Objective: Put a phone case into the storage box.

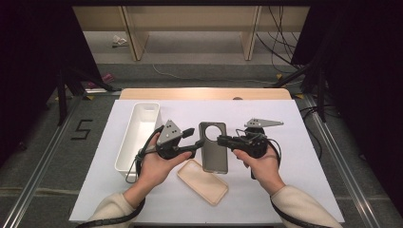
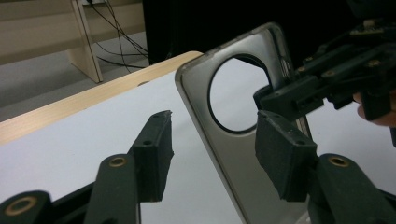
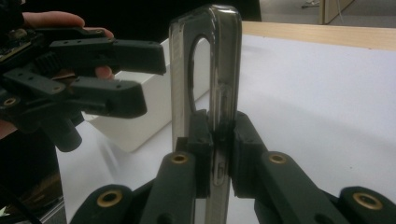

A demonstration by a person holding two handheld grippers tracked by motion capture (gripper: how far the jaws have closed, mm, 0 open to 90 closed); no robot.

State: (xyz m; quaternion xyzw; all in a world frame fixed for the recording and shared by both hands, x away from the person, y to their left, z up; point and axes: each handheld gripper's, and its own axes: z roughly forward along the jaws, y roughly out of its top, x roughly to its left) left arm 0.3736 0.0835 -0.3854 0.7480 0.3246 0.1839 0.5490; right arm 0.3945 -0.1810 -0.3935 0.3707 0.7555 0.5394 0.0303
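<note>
While the right gripper point(image 3: 218, 140) clamps the grey phone case's point(image 1: 213, 149) edge, the left gripper's point(image 2: 212, 154) jaws stand apart beside it.

Digit 5 point(image 1: 82, 129) marked on the floor, left of table point(image 1: 285, 142)

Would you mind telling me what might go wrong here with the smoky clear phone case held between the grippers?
1. The right gripper pinches only the thin side wall of the smoky translucent phone case; it might twist or slip.
2. The left gripper is open beside it; closing off-centre could knock it loose.
3. If dropped, it may land on the beige phone case.
</note>
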